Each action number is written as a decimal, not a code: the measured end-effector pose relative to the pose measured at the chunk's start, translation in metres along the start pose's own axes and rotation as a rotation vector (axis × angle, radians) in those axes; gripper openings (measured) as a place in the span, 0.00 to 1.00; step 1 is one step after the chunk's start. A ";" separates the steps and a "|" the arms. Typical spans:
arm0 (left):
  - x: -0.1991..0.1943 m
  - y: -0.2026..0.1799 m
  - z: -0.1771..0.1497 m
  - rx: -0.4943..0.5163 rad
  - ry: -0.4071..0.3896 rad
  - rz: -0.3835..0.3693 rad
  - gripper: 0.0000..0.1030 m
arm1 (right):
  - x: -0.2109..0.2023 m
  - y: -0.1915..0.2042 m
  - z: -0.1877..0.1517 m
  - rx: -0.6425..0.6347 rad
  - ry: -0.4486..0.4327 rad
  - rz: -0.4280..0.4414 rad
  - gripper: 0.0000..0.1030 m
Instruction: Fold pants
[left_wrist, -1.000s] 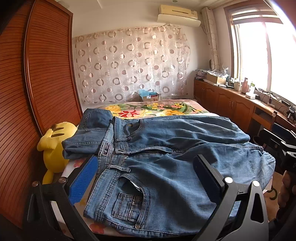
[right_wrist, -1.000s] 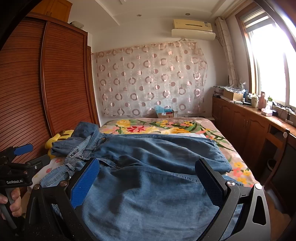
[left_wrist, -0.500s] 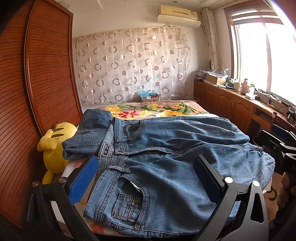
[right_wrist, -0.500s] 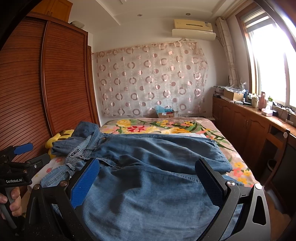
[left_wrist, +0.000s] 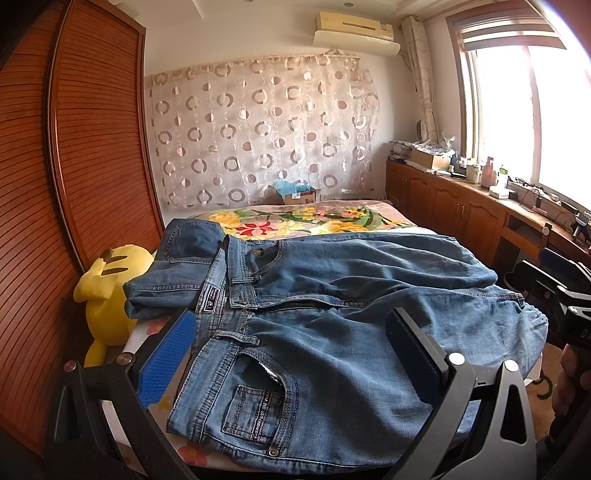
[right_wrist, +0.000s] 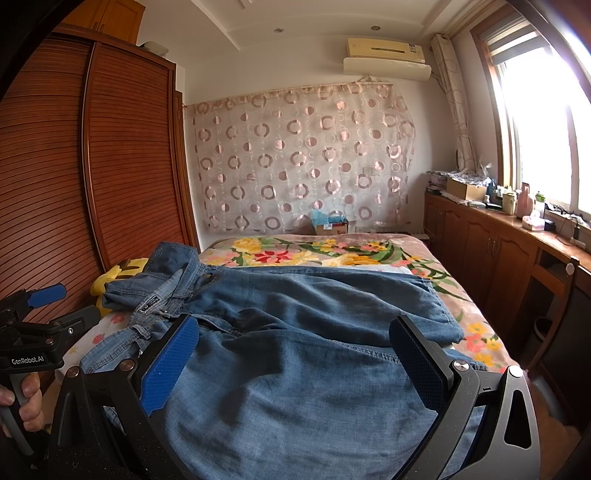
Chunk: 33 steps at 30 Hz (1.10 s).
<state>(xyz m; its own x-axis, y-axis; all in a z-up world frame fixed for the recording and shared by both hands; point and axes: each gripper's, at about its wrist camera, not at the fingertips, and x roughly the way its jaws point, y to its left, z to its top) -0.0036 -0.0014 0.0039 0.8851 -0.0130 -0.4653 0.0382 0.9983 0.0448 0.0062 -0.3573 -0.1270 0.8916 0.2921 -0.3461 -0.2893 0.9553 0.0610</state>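
Note:
Blue jeans (left_wrist: 332, 332) lie spread across the near end of the bed, waistband to the left and legs running right. A second, darker folded denim piece (left_wrist: 173, 273) rests by the waistband. My left gripper (left_wrist: 291, 354) hovers open over the waist and pocket area, touching nothing. In the right wrist view the jeans (right_wrist: 314, 350) fill the foreground, and my right gripper (right_wrist: 295, 358) hangs open above the leg fabric. The left gripper (right_wrist: 33, 332) shows there at the left edge, held by a hand.
A yellow plush toy (left_wrist: 107, 295) sits between the bed and the wooden wardrobe (left_wrist: 74, 166) on the left. The floral bedspread (left_wrist: 314, 219) stretches beyond the jeans. Wooden cabinets (right_wrist: 491, 251) with clutter line the right wall under the window. A cardboard box (left_wrist: 297, 194) stands at the bed's far end.

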 end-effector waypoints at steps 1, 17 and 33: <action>0.000 0.000 0.000 0.000 0.000 0.000 1.00 | 0.000 0.000 0.000 0.000 0.000 0.000 1.00; 0.000 0.000 0.000 -0.001 -0.002 0.000 1.00 | 0.000 0.000 -0.001 0.001 0.000 0.003 1.00; 0.001 -0.002 0.000 -0.001 0.001 0.000 1.00 | 0.001 0.003 -0.002 0.003 0.005 0.009 1.00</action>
<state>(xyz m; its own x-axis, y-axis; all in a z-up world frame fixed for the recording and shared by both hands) -0.0031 -0.0030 0.0036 0.8847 -0.0134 -0.4661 0.0381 0.9983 0.0435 0.0052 -0.3538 -0.1293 0.8871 0.3001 -0.3506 -0.2961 0.9528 0.0665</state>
